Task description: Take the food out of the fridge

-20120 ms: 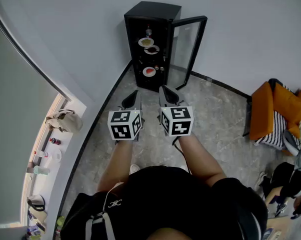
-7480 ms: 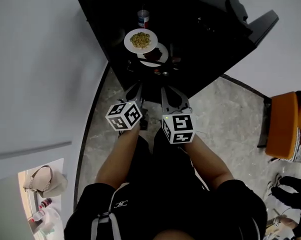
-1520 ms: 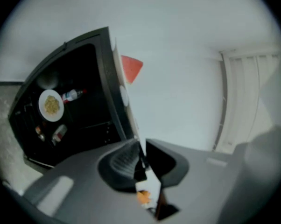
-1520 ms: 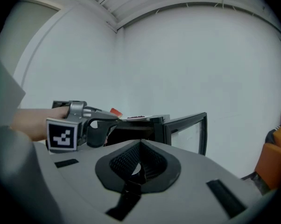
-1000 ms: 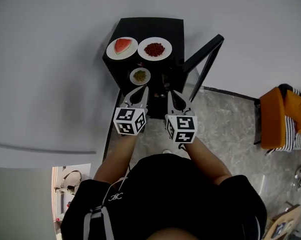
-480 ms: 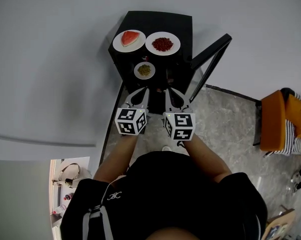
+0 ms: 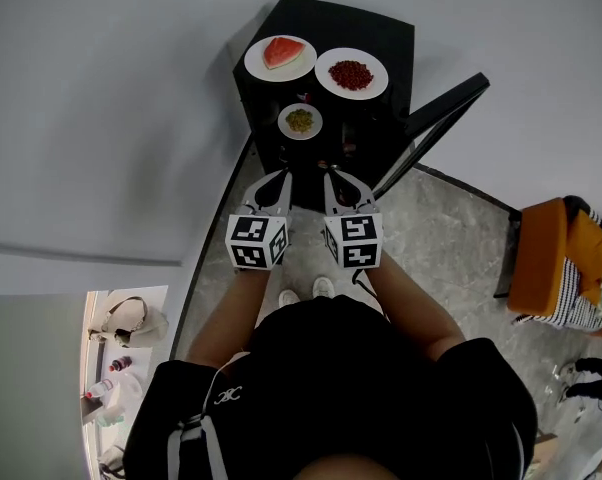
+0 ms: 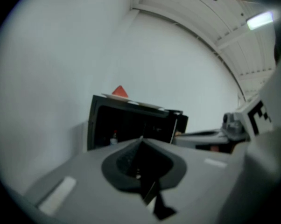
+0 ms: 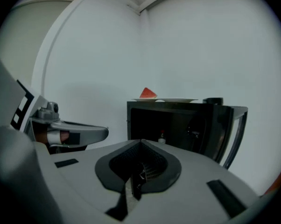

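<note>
L tool (image 7: 278,179) & R tool (image 7: 333,177) shut, empty, facing open fridge (image 7: 399,40).

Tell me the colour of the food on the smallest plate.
Yellowish green; the food shows best in the head view.

Black fridge (image 7: 396,28); red wedge (image 7: 282,51), white plate (image 7: 264,69); seemingly greenish food (image 7: 300,120).

Black T-shirt (image 7: 381,388), white shoes (image 7: 323,287)
</note>
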The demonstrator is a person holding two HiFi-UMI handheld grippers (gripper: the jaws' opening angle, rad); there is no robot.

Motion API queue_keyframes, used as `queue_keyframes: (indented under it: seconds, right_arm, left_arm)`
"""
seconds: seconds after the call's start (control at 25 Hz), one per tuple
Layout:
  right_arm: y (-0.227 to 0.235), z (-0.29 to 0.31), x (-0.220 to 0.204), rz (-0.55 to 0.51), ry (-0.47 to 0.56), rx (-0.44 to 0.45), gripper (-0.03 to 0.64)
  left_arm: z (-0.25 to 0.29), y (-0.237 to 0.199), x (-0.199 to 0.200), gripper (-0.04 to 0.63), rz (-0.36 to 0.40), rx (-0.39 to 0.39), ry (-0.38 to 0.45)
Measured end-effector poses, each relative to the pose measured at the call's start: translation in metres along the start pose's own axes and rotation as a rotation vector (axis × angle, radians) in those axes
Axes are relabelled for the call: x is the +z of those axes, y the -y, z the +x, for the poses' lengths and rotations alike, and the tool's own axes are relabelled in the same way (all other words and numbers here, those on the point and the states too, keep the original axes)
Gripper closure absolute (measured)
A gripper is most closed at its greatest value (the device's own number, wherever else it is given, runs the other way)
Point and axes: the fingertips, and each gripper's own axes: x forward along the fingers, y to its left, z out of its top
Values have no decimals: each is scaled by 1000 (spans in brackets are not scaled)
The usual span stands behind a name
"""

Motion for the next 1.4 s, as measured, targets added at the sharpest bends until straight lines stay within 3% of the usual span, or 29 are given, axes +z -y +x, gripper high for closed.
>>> queue_keyframes:
  seconds: [0.32,0.48,0.8,1.04,1.4]
  right_arm:
    - [-29,90,-61,-281,-152,129,614]
    - [-29,156,-106,-446,-248,148,524]
    - [1,263,-191,-842,-492,123,423]
    - [8,313,-225,-897,-607,171,372]
    - [20,345,-244,-971,-654,135,344]
  left_arm:
    - [-11,-57,-29,598,-77,124,1]
    - [-18,-91,-57,598,-121,190,-1]
    - [-39,-122,-123,598,-228,296,-47]
    - [-46,-123,-153,598,-261,313,-87]
    - [-62,-141,-168,598,-307,383,-80]
